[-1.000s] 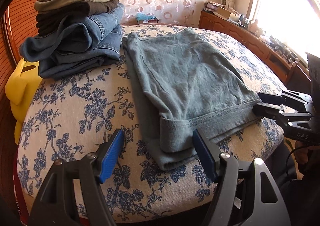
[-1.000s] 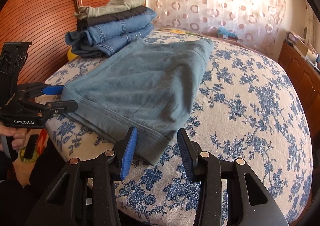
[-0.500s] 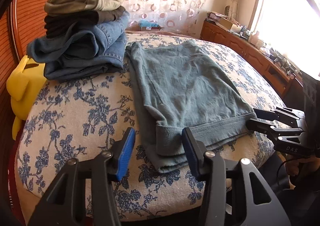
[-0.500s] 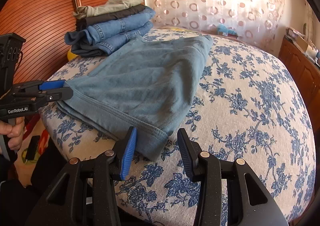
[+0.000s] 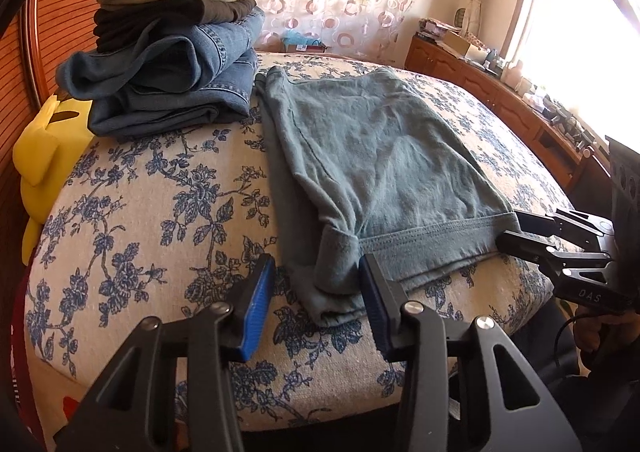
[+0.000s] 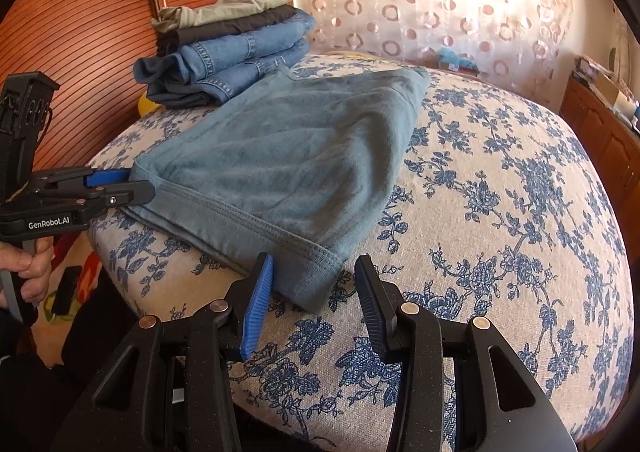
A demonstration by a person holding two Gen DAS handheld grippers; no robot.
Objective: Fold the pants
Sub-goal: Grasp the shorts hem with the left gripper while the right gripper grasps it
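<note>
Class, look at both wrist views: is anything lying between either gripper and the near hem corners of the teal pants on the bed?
Nothing visible does. The left gripper is closing around one hem corner of the teal pants, and the right gripper straddles the other. The stack of folded clothes sits apart, at the far end.

Soft matt teal cloth pants [image 5: 372,155] are lying on the floral woven bedcover [image 5: 160,219]; far-left wooden panelling [image 6: 92,23] is showing ribbed grooves.

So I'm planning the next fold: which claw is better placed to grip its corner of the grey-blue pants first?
Probably the left claw: its jaws are closing with the pants hem corner bunched between them. The right claw also straddles its corner, with wider gaps.
</note>
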